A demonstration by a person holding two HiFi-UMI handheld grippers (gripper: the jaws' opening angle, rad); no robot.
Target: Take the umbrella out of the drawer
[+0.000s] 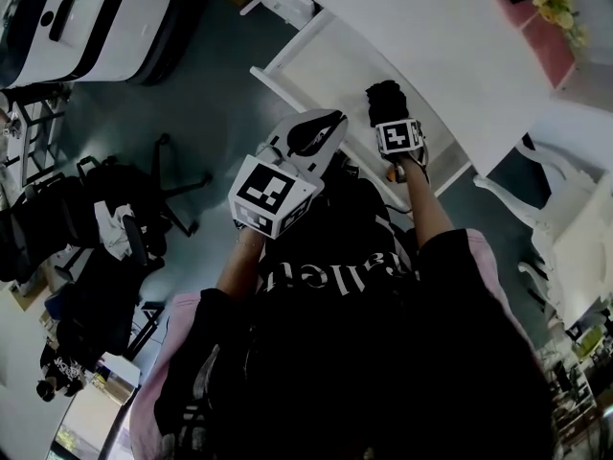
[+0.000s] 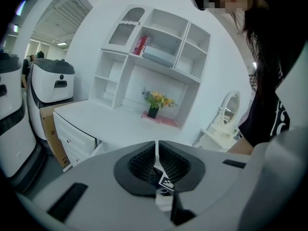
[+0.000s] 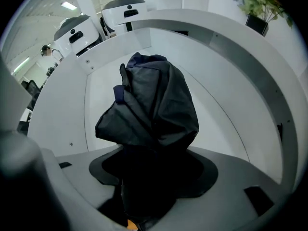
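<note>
The umbrella [image 3: 153,105], folded and wrapped in black fabric, rests in the open white drawer [image 3: 103,88] of the desk. My right gripper [image 3: 154,155] points steeply down into the drawer, its jaws standing wide on either side of the umbrella's near end; the dark fabric fills the gap and hides the pads. In the head view the umbrella [image 1: 386,98] shows just past the right gripper [image 1: 393,123], over the drawer [image 1: 321,70]. My left gripper [image 2: 156,150] is shut and empty, held up beside the drawer [image 1: 311,140].
The white desk top [image 1: 431,27] runs behind the drawer, with a flower pot [image 2: 155,101] and a shelf hutch [image 2: 154,47] on it. A white machine [image 1: 86,17] and black office chairs [image 1: 124,218] stand to the left. A small white vanity [image 2: 224,121] stands at the right.
</note>
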